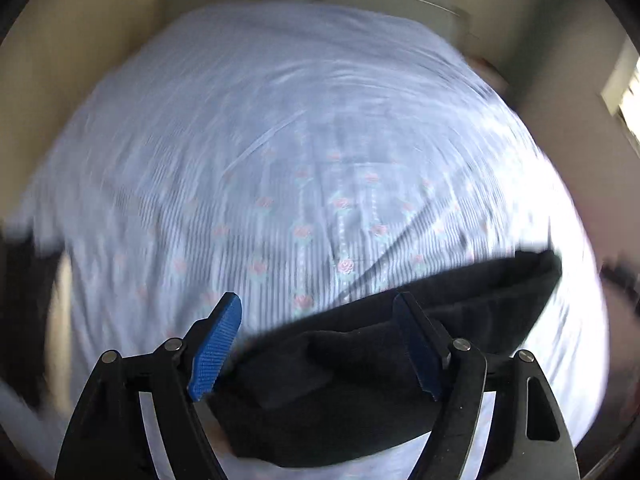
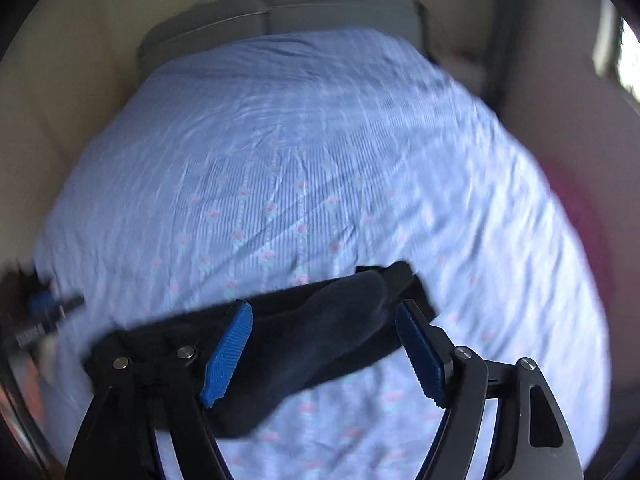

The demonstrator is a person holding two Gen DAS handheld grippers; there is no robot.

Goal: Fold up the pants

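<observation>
The black pants (image 1: 360, 368) lie bunched on a bed with a light blue striped, rose-patterned sheet (image 1: 280, 160). In the left wrist view my left gripper (image 1: 320, 348) is open above the pants, its blue pads wide apart with the cloth below and between them. In the right wrist view the pants (image 2: 304, 344) stretch from lower left to upper right. My right gripper (image 2: 324, 352) is open over them, touching nothing that I can tell. The left gripper (image 2: 44, 316) shows blurred at the far left edge. Both views are motion-blurred.
A grey headboard (image 2: 320, 8) stands at the far end of the bed, against beige walls. A bright window (image 2: 624, 52) is at the upper right. Something pink (image 2: 576, 216) lies beside the bed on the right.
</observation>
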